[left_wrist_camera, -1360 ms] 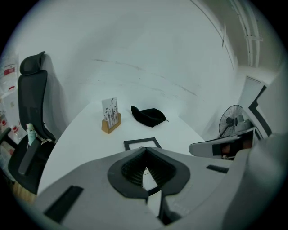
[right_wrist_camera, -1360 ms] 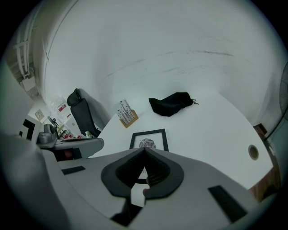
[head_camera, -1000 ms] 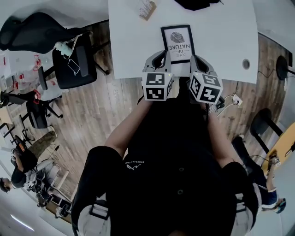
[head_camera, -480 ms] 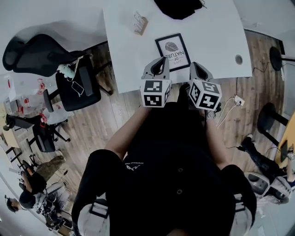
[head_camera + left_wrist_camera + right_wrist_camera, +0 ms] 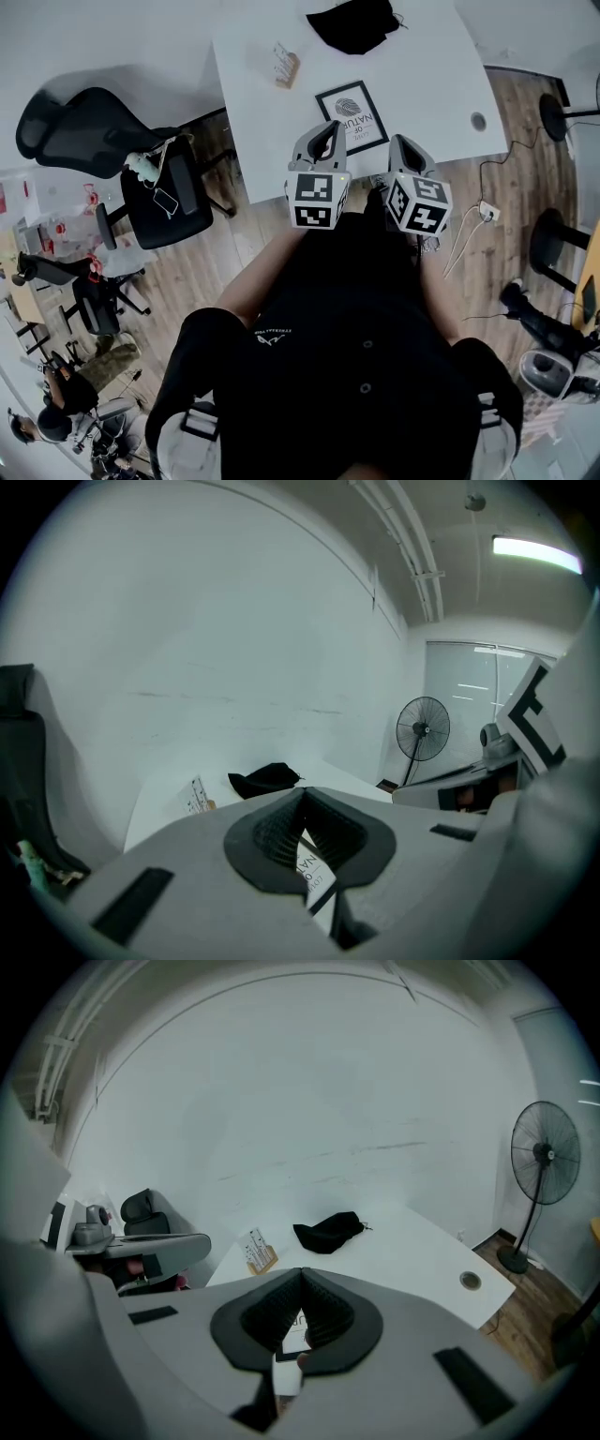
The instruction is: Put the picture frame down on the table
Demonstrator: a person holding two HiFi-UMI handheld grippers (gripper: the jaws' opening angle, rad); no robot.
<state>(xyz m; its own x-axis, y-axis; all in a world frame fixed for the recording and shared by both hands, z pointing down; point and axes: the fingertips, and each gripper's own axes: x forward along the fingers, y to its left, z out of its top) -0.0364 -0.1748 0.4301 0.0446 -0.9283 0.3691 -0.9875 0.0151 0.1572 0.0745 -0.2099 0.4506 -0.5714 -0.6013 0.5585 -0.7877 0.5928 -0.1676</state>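
Worktop: we see the white worktop (image 5: 422, 84) in front of us, with a black cloth (image 5: 354, 22) at its far side.
Picture frame: the picture frame (image 5: 352, 116) lies flat on the worktop, toward the near edge, free of both tools.
Left hand-held gripper: the left hand-held gripper (image 5: 330, 127) has its jaws closed together and holds nothing.
Right hand-held gripper: the right hand-held gripper (image 5: 398, 141) is likewise closed and empty.
Progress: we judge the frame is already put down.
Risk: both tips are just beside the frame, so a careless forward move could push it and make it slide.
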